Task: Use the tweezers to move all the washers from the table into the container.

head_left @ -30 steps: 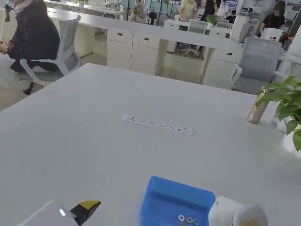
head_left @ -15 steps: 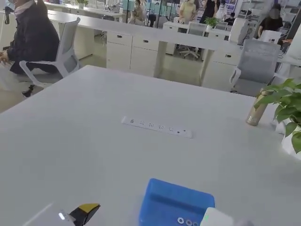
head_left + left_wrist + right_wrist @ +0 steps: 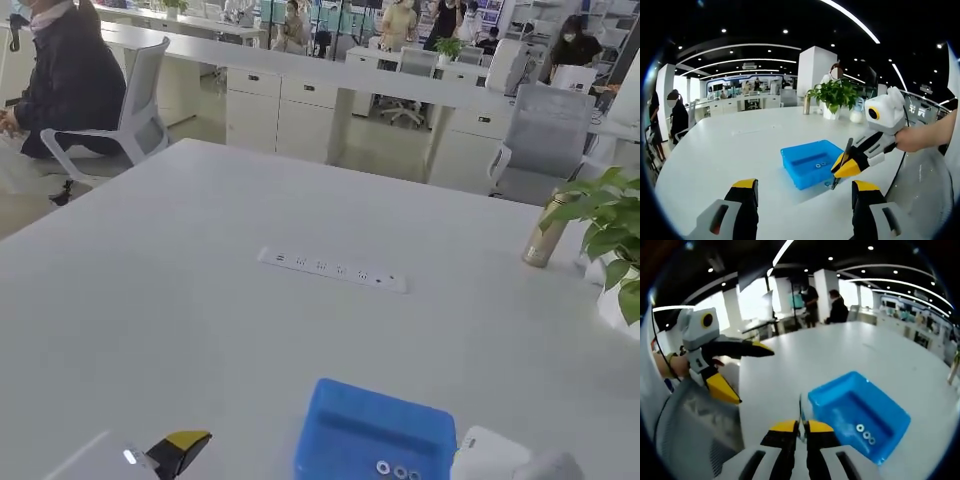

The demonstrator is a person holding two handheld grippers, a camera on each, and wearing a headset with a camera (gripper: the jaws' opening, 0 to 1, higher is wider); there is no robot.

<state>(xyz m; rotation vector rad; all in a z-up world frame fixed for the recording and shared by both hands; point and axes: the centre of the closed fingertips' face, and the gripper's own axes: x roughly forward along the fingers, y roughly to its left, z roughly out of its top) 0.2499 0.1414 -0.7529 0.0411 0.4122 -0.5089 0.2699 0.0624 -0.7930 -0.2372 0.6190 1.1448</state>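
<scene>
Right gripper point(image 3: 801, 427), clamped on tweezers point(image 3: 800, 415), has been shifted slightly; left gripper point(image 3: 805, 186) is held open. Three washers point(image 3: 866, 434) are seen in the bin point(image 3: 832, 400); little seems left

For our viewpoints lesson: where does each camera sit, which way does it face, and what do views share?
Left gripper view: on the open left tongs, facing the blue container; right tongs and a forearm show at right.
Right gripper view: on the right tongs, shut on tweezers, facing the container; left tongs at left.
Head view: on the headset, looking forward and down over the white table; both tongs show at the bottom.
Shared: all three show the container holding three washers.
</scene>
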